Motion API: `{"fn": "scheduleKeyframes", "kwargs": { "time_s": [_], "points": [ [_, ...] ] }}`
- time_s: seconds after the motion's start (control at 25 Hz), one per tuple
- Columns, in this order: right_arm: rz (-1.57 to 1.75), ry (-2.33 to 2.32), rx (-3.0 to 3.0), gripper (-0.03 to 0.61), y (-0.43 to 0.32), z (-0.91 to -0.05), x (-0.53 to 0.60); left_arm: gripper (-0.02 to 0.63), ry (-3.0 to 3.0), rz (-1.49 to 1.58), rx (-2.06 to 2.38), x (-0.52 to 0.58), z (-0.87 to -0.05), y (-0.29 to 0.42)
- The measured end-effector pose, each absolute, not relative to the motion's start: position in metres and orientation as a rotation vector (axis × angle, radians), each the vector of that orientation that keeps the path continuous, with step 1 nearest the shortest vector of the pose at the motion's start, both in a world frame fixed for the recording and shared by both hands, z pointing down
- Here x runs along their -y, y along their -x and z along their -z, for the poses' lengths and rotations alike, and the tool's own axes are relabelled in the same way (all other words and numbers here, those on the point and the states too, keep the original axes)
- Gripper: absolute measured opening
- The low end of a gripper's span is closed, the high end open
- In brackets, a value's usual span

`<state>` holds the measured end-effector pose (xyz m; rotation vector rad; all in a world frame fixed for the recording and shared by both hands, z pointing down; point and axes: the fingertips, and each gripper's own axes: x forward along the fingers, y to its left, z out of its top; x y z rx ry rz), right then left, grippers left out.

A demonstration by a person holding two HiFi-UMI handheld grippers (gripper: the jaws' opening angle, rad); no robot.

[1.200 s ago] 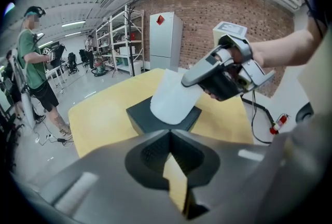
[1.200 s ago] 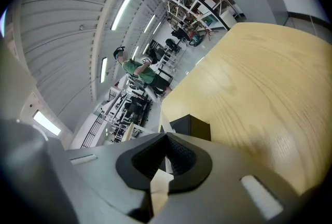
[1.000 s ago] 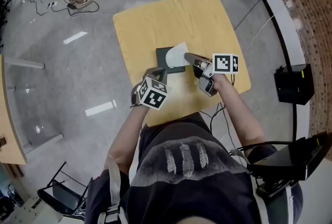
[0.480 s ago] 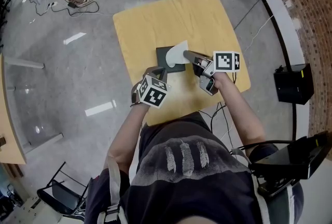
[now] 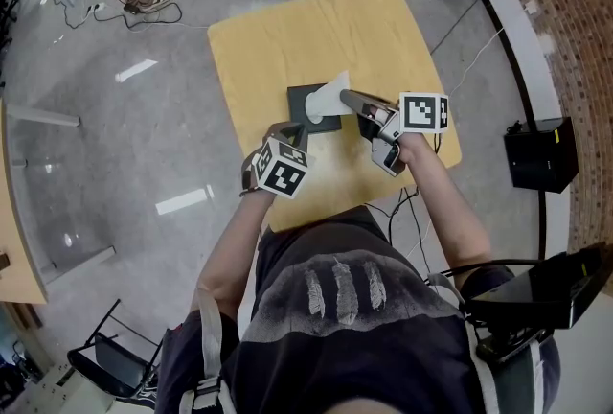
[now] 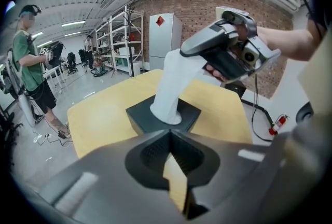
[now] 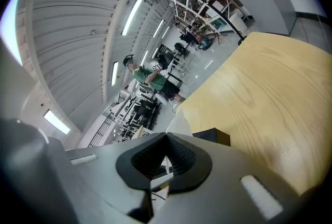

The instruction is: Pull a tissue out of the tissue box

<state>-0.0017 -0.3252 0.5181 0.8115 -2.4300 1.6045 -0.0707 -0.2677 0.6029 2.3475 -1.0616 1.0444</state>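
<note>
Tissue (image 5: 329,96) rises as a taut white cone from the box (image 5: 299,102), centre of the head view, on the table (image 5: 287,29); its foot sits in the top slot, so it is not yet free. Its upper end is pinched in the right gripper (image 5: 345,95), just right of the box; jaws closed on it, and a white sliver shows between them in the right gripper view. Left gripper (image 5: 290,131) sits at lower left of the box, jaws closed on nothing; its tips are just beside the near edge, but I cannot tell whether they touch.

Risks, as judged:
- Box lifts with the sheet. It looks light and nothing plainly pins it down; the cause would be drag at the slot outweighing the box.
- Box skids toward the right of the frame, because the pull runs slantwise, not straight above the slot.
- Sheet tears. Thin paper is drawn tight from one small pinch; a jerk, or a rub against the slot edge, would do it.
- Sheet slips out of the jaws. The grip is narrow and near the very end; a snag at the slot would strip it.
- A second sheet trails out behind, if the stack is interfolded.
</note>
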Motion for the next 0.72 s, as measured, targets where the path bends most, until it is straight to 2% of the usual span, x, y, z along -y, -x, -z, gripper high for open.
{"fn": "scheduleKeyframes", "kwargs": {
  "time_s": [0.24, 0.72],
  "points": [
    [-1.674, -0.807, 2.647, -0.005, -0.007, -0.478, 0.343, 0.003, -2.355, -1.036, 1.072, 0.265, -0.605, 0.068],
    [-1.697, -0.765, 2.646, -0.006, -0.008, -0.477, 0.343, 0.003, -2.365, -1.025, 1.075, 0.269, -0.603, 0.072]
  ]
}}
